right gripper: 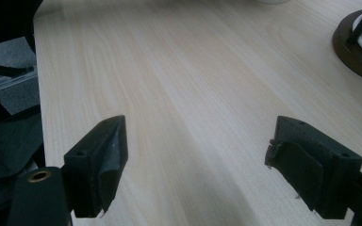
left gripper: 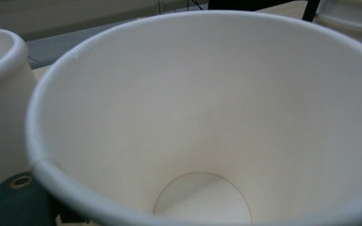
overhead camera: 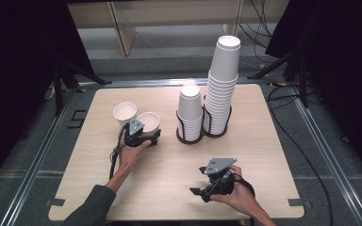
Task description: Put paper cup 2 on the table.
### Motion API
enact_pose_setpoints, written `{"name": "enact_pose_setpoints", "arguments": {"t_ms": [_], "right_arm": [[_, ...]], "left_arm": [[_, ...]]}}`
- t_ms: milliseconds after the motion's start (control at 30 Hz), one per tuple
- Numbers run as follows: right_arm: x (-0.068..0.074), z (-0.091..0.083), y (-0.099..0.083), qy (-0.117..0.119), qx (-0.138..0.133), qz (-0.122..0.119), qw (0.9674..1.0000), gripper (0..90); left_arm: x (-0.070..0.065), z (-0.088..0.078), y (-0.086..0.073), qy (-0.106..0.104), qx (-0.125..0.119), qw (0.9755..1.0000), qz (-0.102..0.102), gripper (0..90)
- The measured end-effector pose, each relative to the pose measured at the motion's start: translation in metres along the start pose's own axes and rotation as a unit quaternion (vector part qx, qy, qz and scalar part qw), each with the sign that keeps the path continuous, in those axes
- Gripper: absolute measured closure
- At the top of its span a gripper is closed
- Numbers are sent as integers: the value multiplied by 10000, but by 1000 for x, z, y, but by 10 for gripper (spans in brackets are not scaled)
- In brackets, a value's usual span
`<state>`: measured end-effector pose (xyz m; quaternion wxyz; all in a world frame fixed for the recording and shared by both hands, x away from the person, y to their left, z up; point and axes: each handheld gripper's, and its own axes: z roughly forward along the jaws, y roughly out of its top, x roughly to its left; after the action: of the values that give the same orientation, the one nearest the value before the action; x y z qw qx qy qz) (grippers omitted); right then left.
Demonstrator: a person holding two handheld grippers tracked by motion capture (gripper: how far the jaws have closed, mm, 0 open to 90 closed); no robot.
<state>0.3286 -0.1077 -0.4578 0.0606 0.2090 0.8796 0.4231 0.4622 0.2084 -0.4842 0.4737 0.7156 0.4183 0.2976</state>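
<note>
A white paper cup (overhead camera: 149, 121) leans toward my left gripper (overhead camera: 143, 136), which grips its near wall at the left of the wooden table (overhead camera: 169, 188). In the left gripper view the cup (left gripper: 207, 108) gapes wide, and one black jaw pokes out under its rim at the bottom left; the pads are hidden behind the cup. A second white cup (overhead camera: 124, 112) stands just to its left, also seen as a rim (left gripper: 0, 61). My right gripper (overhead camera: 199, 181) rests near the front edge, open (right gripper: 195, 141), with bare wood between its jaws.
A black wire holder (overhead camera: 202, 134) at the table's middle carries a short stack of cups (overhead camera: 190, 110) and a tall stack (overhead camera: 222, 84); its base (right gripper: 358, 47) is at the top right of the right gripper view. Cables lie on the floor beyond the table.
</note>
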Motion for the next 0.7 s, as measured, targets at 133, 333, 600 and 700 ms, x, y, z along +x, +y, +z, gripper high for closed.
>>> {"name": "enact_pose_setpoints", "arguments": {"t_ms": [133, 333, 600, 700], "right_arm": [[0, 0, 0, 19, 19, -1, 10000, 203], [1, 1, 0, 52, 48, 46, 10000, 203], [2, 0, 0, 46, 48, 53, 10000, 203], [2, 0, 0, 63, 48, 45, 10000, 203]], "left_arm": [[2, -2, -3, -10, 114, 9999, 66, 141], [7, -8, -10, -31, 207, 9997, 94, 143], [10, -17, -15, -102, 304, 9994, 140, 143], [8, -21, -15, -131, 325, 9993, 135, 144]]}}
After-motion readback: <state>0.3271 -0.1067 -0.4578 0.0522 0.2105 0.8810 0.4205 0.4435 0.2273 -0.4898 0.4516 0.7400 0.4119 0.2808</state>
